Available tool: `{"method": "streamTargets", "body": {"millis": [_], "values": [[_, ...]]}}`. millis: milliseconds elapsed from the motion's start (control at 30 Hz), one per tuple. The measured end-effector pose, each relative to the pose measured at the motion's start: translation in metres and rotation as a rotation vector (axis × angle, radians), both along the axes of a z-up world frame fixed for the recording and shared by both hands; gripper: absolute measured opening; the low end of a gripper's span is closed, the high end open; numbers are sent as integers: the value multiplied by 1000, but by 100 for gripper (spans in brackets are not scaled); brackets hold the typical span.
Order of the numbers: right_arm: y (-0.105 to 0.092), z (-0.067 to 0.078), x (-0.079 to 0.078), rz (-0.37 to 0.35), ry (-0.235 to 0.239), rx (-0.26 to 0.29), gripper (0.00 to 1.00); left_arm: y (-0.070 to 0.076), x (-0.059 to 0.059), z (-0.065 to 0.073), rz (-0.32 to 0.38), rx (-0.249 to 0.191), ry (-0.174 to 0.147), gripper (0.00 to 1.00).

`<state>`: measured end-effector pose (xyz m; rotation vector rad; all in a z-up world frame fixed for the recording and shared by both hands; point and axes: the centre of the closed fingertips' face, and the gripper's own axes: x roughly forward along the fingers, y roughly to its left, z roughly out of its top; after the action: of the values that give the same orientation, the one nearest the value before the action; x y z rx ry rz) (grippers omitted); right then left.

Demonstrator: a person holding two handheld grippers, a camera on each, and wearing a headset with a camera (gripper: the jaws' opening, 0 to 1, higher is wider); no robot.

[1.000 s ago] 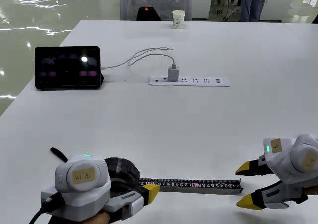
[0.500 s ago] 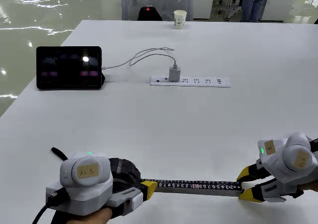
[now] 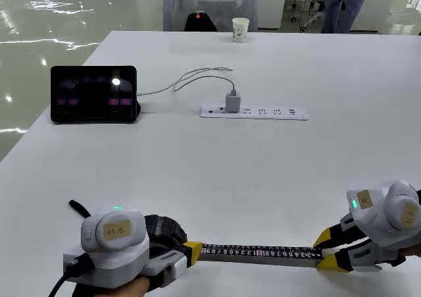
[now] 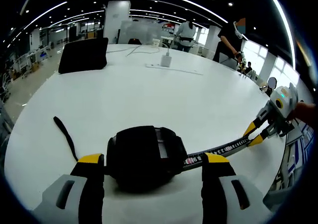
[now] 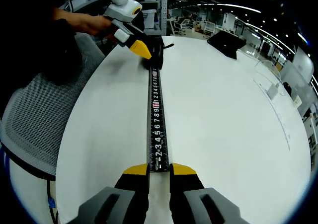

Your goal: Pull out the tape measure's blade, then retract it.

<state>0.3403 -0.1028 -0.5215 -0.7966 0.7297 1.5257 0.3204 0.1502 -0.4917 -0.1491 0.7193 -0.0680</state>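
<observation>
black tape measure [image 4: 144,157] sits within left claw [image 4: 152,160], right claw [image 5: 159,170] pinching its blade [image 5: 156,110].

The head view looks from above the near edge of the white tabletop [image 3: 263,172], forward and down toward the far edge. The left gripper view sits low, very close behind the tape measure case [image 4: 144,157], and faces across the tabletop toward the far edge and the right. The right gripper view sits low and faces left along the blade [image 5: 157,124]. All three views share this blade. Each gripper view also catches the other gripper: the right gripper [image 4: 252,137] and the left gripper [image 5: 145,52].
</observation>
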Motion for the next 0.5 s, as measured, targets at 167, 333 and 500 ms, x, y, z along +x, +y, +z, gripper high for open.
{"method": "streamTargets", "body": {"millis": [167,333,500], "values": [[1,0,0,7,5,6,11,0,3,-2,6,-2,3,73],[2,0,-1,4,9,8,10,3,6,-3,25,-4,4,70],[1,0,-1,4,10,5,10,6,8,-4,47,0,8,68]]}}
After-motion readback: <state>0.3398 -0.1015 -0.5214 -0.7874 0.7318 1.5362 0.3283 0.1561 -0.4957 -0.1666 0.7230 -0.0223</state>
